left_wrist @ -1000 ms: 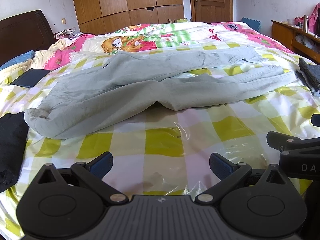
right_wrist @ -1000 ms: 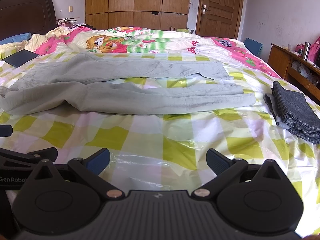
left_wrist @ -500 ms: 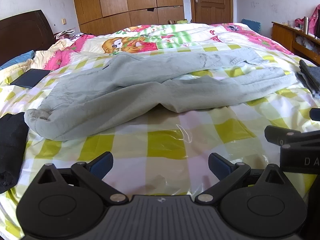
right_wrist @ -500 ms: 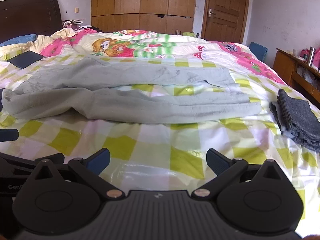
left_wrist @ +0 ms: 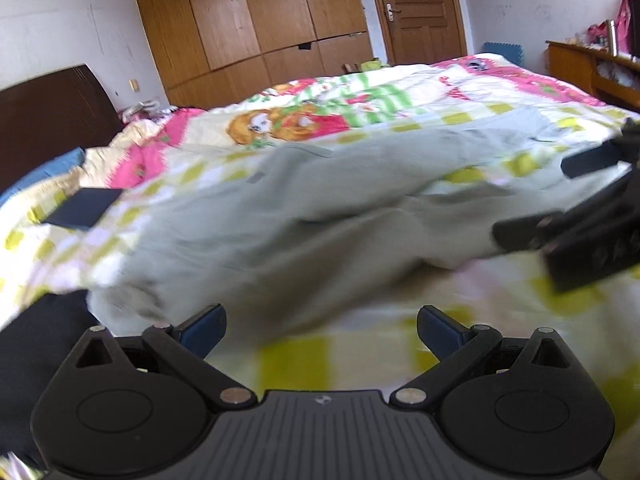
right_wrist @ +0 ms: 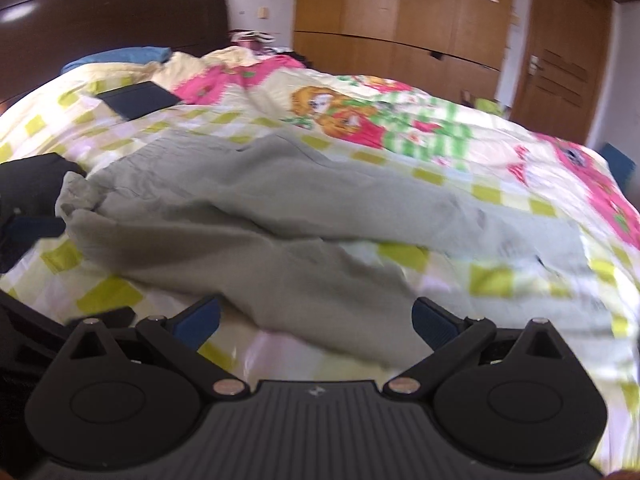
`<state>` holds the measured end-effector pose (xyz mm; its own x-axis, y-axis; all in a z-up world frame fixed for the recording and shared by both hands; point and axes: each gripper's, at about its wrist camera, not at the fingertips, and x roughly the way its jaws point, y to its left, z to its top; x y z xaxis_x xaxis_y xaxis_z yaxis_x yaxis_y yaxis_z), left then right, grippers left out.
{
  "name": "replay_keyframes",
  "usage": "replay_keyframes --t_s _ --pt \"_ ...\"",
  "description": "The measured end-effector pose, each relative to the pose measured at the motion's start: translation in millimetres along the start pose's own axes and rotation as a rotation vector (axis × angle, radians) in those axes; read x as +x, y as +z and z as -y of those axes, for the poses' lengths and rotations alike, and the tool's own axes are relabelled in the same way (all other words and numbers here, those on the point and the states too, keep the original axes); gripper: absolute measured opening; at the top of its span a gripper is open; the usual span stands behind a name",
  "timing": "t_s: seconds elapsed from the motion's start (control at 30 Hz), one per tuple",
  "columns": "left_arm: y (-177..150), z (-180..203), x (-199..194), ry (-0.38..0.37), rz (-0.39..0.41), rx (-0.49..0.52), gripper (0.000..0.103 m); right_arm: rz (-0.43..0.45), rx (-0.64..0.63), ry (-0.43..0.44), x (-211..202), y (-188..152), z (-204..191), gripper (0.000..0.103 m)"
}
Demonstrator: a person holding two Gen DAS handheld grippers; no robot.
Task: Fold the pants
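Grey-green pants (left_wrist: 288, 216) lie spread across the bed, waist end at the left, legs running right; they also show in the right wrist view (right_wrist: 280, 220). My left gripper (left_wrist: 320, 330) is open and empty just short of the pants' near edge. My right gripper (right_wrist: 316, 320) is open and empty, its fingers over the near leg's edge. The right gripper also shows at the right of the left wrist view (left_wrist: 568, 196). Both views are motion-blurred.
The bed has a yellow-checked plastic cover (left_wrist: 360, 356) and a pink cartoon quilt (right_wrist: 360, 112) behind the pants. A dark flat object (left_wrist: 82, 212) lies at the left. Black clothing (right_wrist: 32, 192) lies by the waist end. Headboard, wardrobe and door stand behind.
Both grippers have moved forward toward the pants and swung left. The pants now fill much more of both views. The folded grey clothing at the right has left the views.
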<state>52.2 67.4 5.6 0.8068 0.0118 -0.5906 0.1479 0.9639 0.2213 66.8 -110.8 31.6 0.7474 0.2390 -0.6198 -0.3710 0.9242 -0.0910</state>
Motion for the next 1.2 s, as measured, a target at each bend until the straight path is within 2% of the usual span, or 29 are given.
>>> replay_keyframes --t_s 0.2,0.3,0.4,0.5,0.6,0.67,0.77,0.87,0.93,1.03,1.13,1.2 --pt "7.6 -71.4 27.4 0.058 -0.025 0.050 0.103 -0.020 -0.150 0.143 56.1 42.0 -16.2 0.101" --pt "7.2 -108.8 39.2 0.079 -0.036 0.037 0.103 -0.054 -0.199 0.239 84.5 57.9 -32.3 0.101" --pt "5.7 -139.0 59.4 0.058 -0.060 0.006 0.103 -0.093 -0.257 0.314 109.2 66.7 -51.8 0.101" --pt "2.0 -157.7 80.5 0.029 -0.089 -0.027 0.103 -0.172 -0.300 0.383 123.7 67.9 -69.0 0.101" --pt "-15.3 -168.3 97.0 0.010 -0.204 -0.012 0.103 -0.293 -0.353 0.458 118.9 56.8 -85.3 0.099" --pt "-36.7 -173.3 90.5 0.021 -0.261 0.013 0.103 -0.374 -0.374 0.537 103.1 44.1 -97.6 0.099" --pt "-59.1 -184.0 63.6 0.075 -0.273 0.007 0.103 -0.441 -0.435 0.661 71.4 23.8 -121.8 0.099" --pt "-68.3 -189.9 35.6 0.128 -0.275 0.009 0.103 -0.459 -0.449 0.734 50.4 18.5 -134.6 0.097" --pt "-67.1 -189.2 21.9 0.170 -0.250 0.027 0.103 -0.413 -0.430 0.707 41.9 25.6 -130.8 0.097" --pt "-54.8 -190.8 6.4 0.183 -0.172 -0.011 0.103 -0.361 -0.385 0.613 33.4 32.7 -119.4 0.098" --pt "-38.3 -186.2 -2.3 0.151 -0.070 -0.068 0.103 -0.353 -0.298 0.520 30.3 29.4 -95.6 0.098" --pt "-32.0 -177.7 1.7 0.113 -0.038 -0.090 0.103 -0.355 -0.251 0.432 33.3 23.1 -75.3 0.098"
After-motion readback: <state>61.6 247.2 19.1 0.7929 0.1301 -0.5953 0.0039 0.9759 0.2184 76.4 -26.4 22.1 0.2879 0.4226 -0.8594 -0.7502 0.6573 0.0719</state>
